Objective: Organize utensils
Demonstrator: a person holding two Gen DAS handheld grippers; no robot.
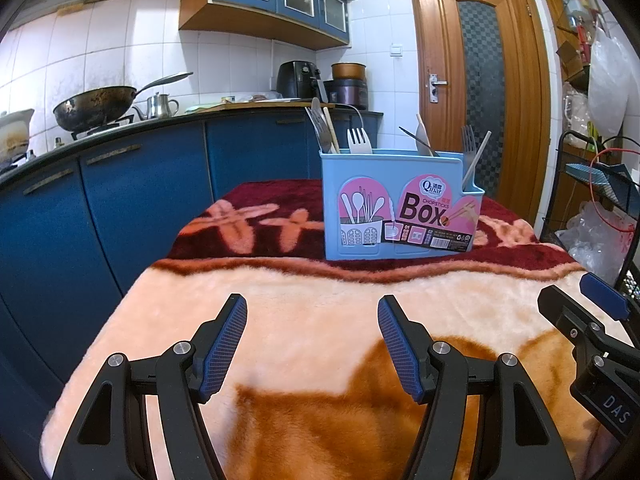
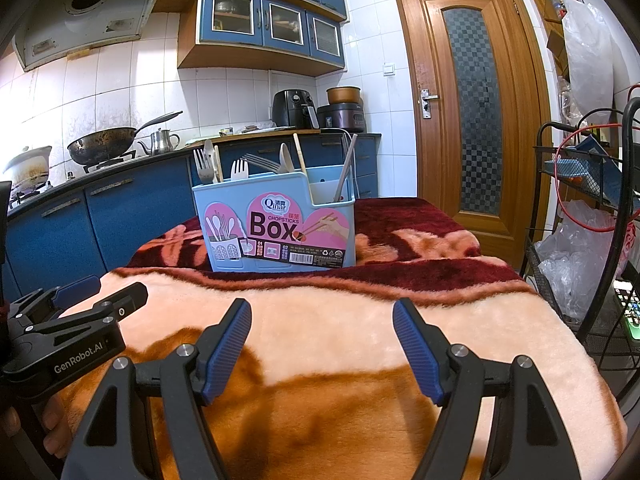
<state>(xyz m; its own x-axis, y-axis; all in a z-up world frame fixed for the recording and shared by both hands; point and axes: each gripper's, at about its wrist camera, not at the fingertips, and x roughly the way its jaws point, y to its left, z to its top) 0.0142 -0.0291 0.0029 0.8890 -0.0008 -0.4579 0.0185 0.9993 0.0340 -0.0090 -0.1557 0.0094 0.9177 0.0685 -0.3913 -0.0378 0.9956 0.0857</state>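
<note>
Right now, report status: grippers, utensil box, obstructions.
Left hand-held gripper open, empty. Right hand-held gripper open, empty. Blue chopsticks box upright on blanket, utensils inside. Nothing between.

A lived-in home kitchen: blue base cabinets point(image 1: 132, 208) under a dark countertop curve along the left of the frame, with glass-fronted blue wall cabinets point(image 2: 272, 24) above white tiled walls. At far left a blackened wok point(image 2: 102, 145) sits on a gas hob beside a steel kettle point(image 2: 162, 141), under a range hood point(image 2: 88, 4) in the upper left corner. An air fryer point(image 2: 294, 109) and rice cooker point(image 2: 344, 114) stand at centre. A wooden door point(image 2: 472, 108) fills the right side.
</note>
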